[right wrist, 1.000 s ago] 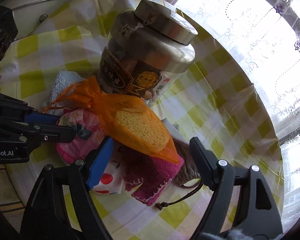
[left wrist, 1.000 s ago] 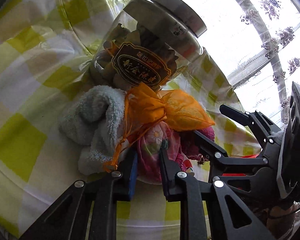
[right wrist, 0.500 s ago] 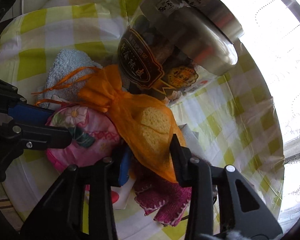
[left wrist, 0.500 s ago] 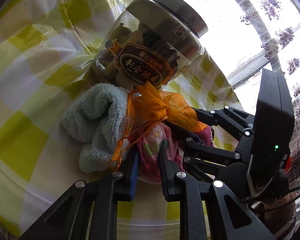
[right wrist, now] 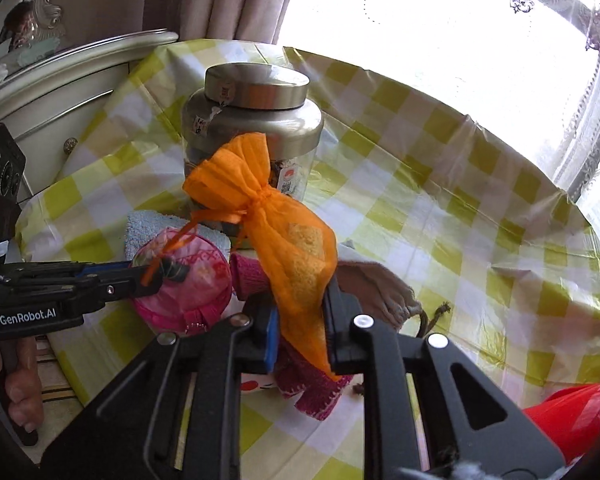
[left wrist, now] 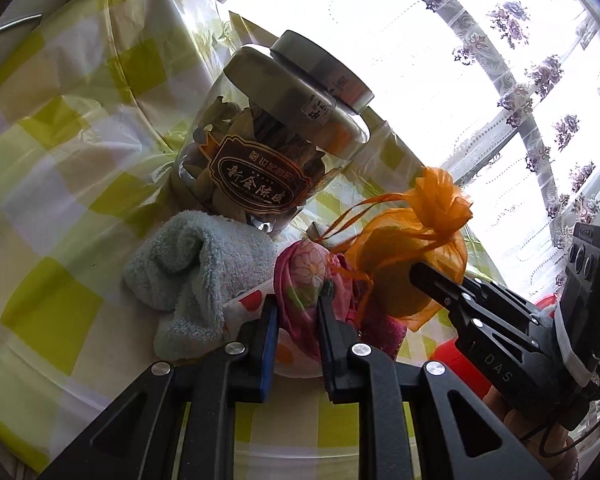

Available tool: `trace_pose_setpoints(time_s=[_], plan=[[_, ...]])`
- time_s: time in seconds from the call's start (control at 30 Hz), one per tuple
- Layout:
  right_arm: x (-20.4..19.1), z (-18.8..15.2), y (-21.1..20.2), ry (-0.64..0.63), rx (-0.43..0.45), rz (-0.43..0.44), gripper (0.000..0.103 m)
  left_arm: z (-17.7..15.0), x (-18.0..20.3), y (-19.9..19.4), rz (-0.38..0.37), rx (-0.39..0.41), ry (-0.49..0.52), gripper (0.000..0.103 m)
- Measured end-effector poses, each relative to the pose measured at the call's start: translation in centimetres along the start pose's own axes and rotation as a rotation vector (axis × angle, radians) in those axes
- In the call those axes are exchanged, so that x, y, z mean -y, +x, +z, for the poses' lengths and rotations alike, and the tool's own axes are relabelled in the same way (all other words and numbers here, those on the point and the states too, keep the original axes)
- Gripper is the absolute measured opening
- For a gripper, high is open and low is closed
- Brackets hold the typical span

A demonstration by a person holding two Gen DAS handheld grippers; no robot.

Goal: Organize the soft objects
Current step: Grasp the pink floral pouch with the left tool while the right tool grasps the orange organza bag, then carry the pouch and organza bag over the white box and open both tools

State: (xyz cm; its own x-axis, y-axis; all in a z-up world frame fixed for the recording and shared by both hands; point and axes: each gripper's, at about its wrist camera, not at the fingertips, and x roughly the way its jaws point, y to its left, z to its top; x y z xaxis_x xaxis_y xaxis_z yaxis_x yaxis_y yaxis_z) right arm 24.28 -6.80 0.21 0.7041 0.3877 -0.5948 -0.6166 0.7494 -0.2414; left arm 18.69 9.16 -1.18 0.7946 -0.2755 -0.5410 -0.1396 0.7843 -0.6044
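Note:
A pile of soft things lies on the yellow-checked tablecloth [left wrist: 60, 184] in front of a big jar [left wrist: 260, 152]. My left gripper [left wrist: 298, 300] is shut on a pink floral pouch [left wrist: 308, 268], also seen from the right wrist as pouch [right wrist: 188, 284] and gripper [right wrist: 156, 276]. My right gripper [right wrist: 300, 300] has its jaws closing on an orange mesh bag [right wrist: 296, 248], whose lower end is pinched between the pads. The bag [left wrist: 404, 248] hangs above the pile with its tied neck upward. A pale blue towel [left wrist: 196, 264] lies to the left.
A magenta knitted cloth [right wrist: 316, 388], a white cloth with red dots [left wrist: 248, 304] and a beige drawstring pouch [right wrist: 376, 284] lie under the bag. A red thing [right wrist: 576, 412] sits at the lower right. A cream cabinet [right wrist: 60, 92] stands behind the table; curtained windows lie beyond.
The right gripper's jaws came together on the orange bag and raised it off the pile, rolling upright. The left gripper kept its hold on the pink pouch and drew back a little.

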Motion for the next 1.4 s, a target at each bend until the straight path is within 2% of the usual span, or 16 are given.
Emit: trace_pose_setpoints(time_s=[0.3,0.43,0.7,1.07,1.4], plan=[[2.5,-2.9,-5.7,0.154,0.044,-0.012,0.02,0.1,1.6,-2.0,0.008,0.095,0.043,0.019],[3.2,-4.9,-8.1,0.207,0.046,-0.02,0.02,-0.1,2.7,-2.6,-0.005,0.101,0.064,0.019],[4.0,-9.3,-11.2,0.281,0.01,-0.03,0.02,-1.2,6.4,-3.2,-0.035,0.078,0.136,0.019],[5.9,-14.2,-16.4,0.36,0.002,-0.054,0.02,-4.3,11.4,-3.7,-0.096,0.005,0.223,0.019],[8.9,-18.3,-21.6,0.435,0.015,-0.111,0.02,-8.4,16.3,-4.0,-0.154,-0.079,0.319,0.019]])
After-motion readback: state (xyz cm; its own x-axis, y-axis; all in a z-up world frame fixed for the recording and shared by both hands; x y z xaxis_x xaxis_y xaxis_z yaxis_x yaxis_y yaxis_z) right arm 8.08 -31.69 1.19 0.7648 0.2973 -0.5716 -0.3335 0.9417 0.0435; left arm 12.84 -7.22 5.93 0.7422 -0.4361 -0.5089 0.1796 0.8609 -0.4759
